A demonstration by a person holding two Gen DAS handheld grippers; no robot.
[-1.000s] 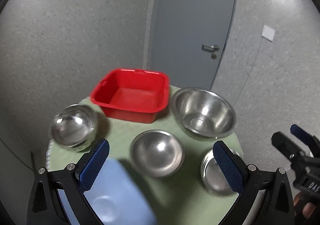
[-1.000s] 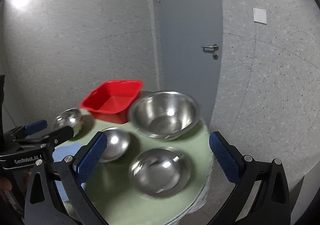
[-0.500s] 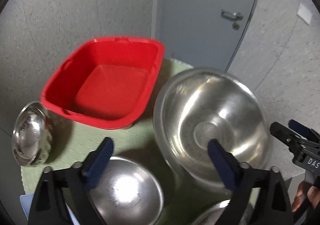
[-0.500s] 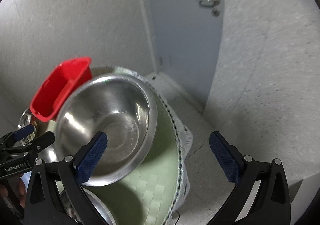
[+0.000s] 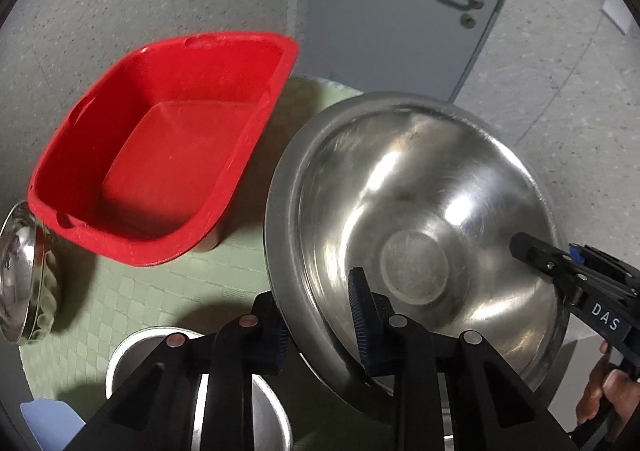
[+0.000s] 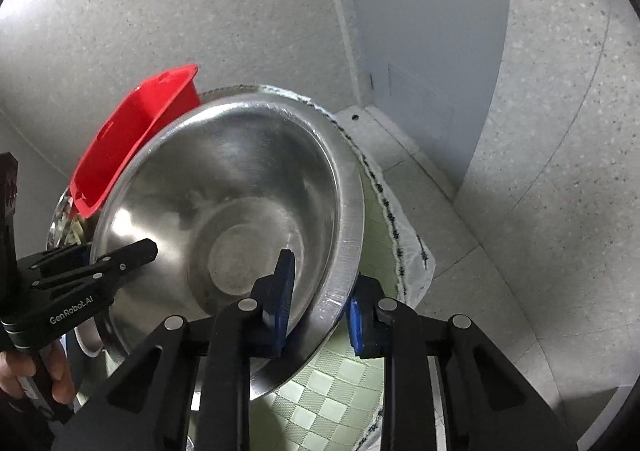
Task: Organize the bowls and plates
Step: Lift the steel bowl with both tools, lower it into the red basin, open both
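Big steel bowl: rim pinched by left gripper & right gripper, jaws just closed; nothing sorted yet, red tub ahead empty.

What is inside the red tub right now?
Nothing shows inside the red tub: its floor is bare. The near inner wall is hidden by its rim. The large steel bowl sits beside it, not inside.
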